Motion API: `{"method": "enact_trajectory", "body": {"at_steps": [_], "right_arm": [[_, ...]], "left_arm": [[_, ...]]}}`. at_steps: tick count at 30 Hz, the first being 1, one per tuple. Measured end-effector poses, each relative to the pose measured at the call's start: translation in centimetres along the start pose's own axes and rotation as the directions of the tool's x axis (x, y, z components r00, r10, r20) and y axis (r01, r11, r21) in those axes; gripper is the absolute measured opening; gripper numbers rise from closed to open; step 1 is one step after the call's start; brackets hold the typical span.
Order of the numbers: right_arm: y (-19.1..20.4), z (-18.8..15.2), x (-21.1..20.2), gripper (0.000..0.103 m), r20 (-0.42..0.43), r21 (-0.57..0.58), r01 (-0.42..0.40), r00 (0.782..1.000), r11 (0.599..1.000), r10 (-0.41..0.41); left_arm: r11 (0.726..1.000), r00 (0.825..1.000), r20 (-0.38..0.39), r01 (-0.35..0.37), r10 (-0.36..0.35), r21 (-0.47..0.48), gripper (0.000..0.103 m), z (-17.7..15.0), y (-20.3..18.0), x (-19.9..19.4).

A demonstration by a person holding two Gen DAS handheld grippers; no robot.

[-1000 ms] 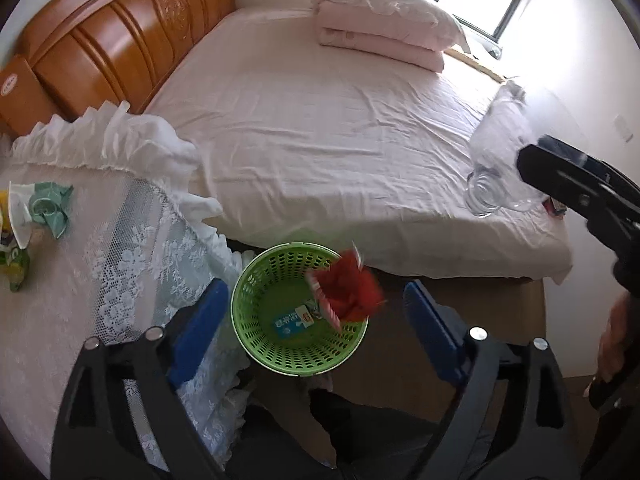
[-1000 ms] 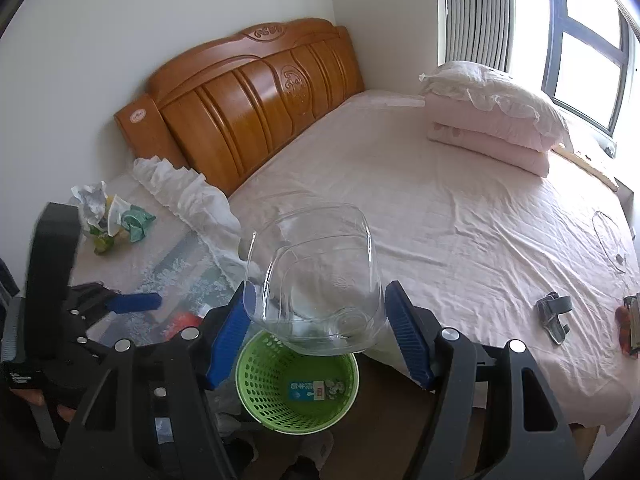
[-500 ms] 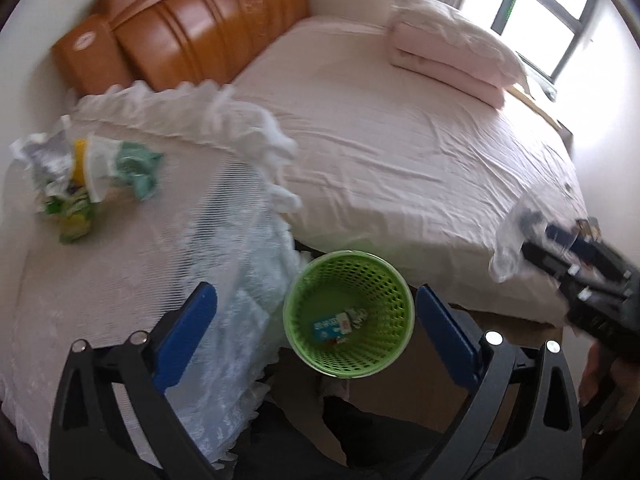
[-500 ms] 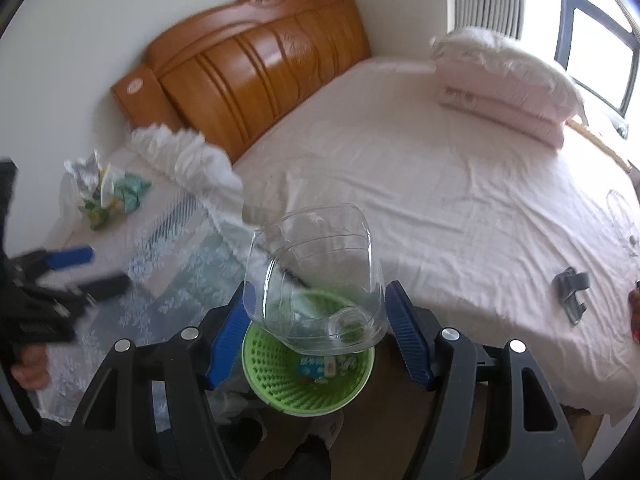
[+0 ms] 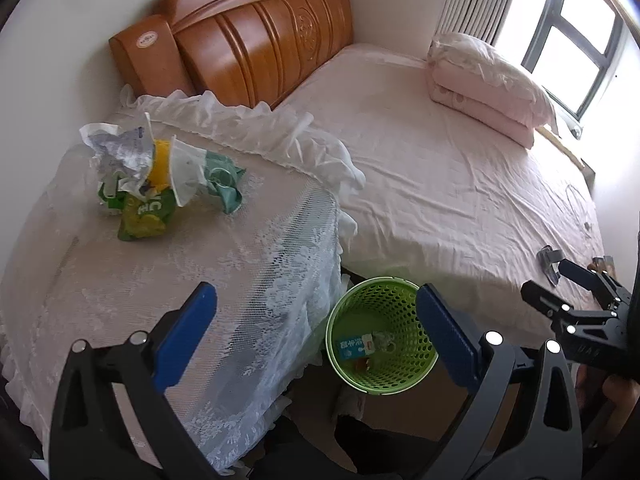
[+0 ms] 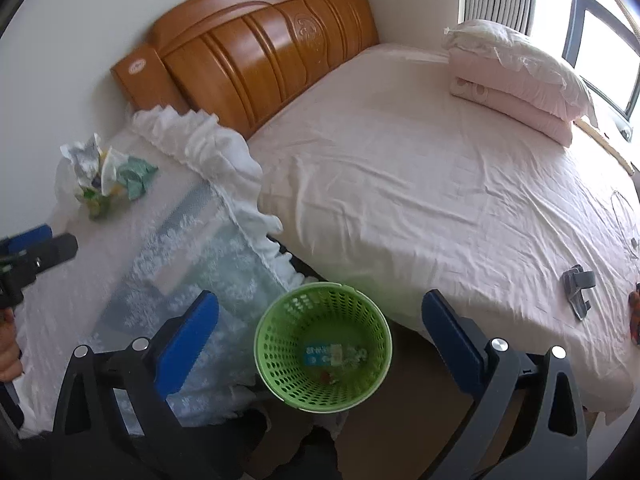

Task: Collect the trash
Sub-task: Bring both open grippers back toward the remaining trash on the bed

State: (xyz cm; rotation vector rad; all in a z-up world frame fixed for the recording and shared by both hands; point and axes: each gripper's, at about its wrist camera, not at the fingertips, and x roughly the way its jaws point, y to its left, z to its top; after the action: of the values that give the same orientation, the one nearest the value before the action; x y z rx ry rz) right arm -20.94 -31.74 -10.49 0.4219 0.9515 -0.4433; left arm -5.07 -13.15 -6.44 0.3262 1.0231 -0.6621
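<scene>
R claw (image 6: 320, 320) was clamped on a clear plastic tub 0.5 s ago; now fingers wide apart, empty, tub dropped into green bin (image 6: 323, 346). L claw (image 5: 316, 320) also apart, empty. Left to collect: wrapper pile (image 5: 156, 176) on table (image 5: 120, 280)

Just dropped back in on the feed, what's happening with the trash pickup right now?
Both grippers are open and empty, held above the green basket on the floor between the lace-covered table and the bed. The left gripper and right gripper hold nothing. The basket already contains a small blue carton and some clear plastic. A pile of wrappers is on the table, not yet collected.
</scene>
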Motion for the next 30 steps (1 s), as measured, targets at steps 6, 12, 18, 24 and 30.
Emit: {"method": "enact_trajectory", "body": {"at_steps": [6,12,18,24,30], "right_arm": [[1.3,0.4,0.3,0.101,-0.008,-0.015,-0.013,1.000,1.000,0.013],[3.4,1.4,0.4,0.101,0.009,-0.041,-0.032,0.999,0.999,0.032],[7.0,3.3,1.9,0.101,0.005,-0.091,-0.103,0.995,0.990,0.104],[11.9,4.9,4.0,0.101,-0.025,-0.172,-0.171,0.985,0.970,0.170],[16.2,6.4,5.6,0.101,-0.046,-0.232,-0.231,0.973,0.945,0.227]], "left_arm": [[1.000,1.000,-0.001,-0.008,0.008,-0.014,0.095,-0.1,1.0,-0.2],[0.998,0.999,0.011,-0.032,0.032,-0.047,0.095,0.0,2.6,-0.8],[0.987,0.994,0.017,-0.101,0.104,-0.127,0.095,-0.7,6.9,-2.0],[0.959,0.988,0.009,-0.150,0.157,-0.240,0.095,-1.2,12.2,-2.4],[0.937,0.977,0.023,-0.196,0.212,-0.288,0.095,0.0,15.9,-2.3]]}}
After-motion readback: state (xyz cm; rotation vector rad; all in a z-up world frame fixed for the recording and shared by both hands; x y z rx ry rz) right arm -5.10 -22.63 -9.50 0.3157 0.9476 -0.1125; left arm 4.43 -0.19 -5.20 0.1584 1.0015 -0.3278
